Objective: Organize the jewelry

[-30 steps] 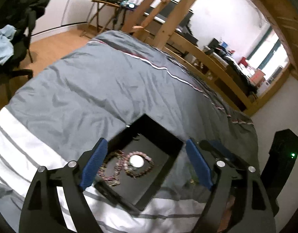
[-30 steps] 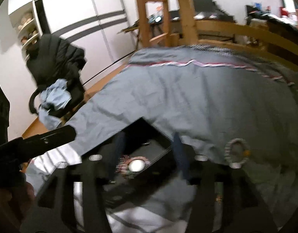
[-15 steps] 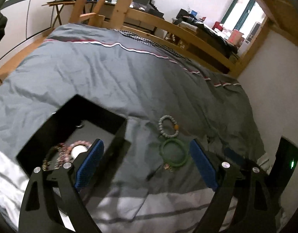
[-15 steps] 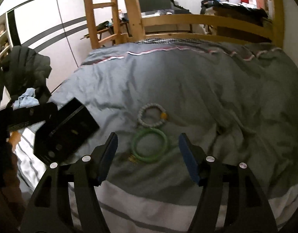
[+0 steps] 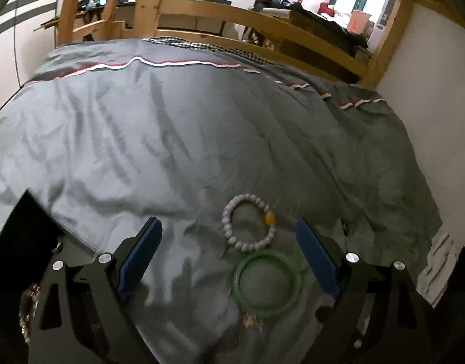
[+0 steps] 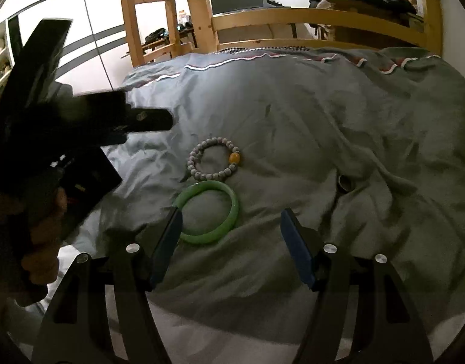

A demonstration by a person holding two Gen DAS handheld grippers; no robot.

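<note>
The left gripper has its blue pads spread wide and holds nothing; the grey beaded bracelet with one amber bead and the green bangle lie on the duvet in the gap between them, touched by neither pad. The right gripper is also parted, less widely, and empty; its left pad sits just at the near-left edge of the green bangle, though contact cannot be told. The beaded bracelet lies just beyond the bangle, the two nearly touching.

No writing or label can be read anywhere.

At the left of the left wrist view stands a black box, open at the top; beaded jewelry shows at its near edge, mostly hidden behind the gripper's frame. The right wrist view shows the box dark and blurred beside the person's hand.

Everything rests on a grey duvet with a red and white stripe, below a wooden bed frame.
</note>
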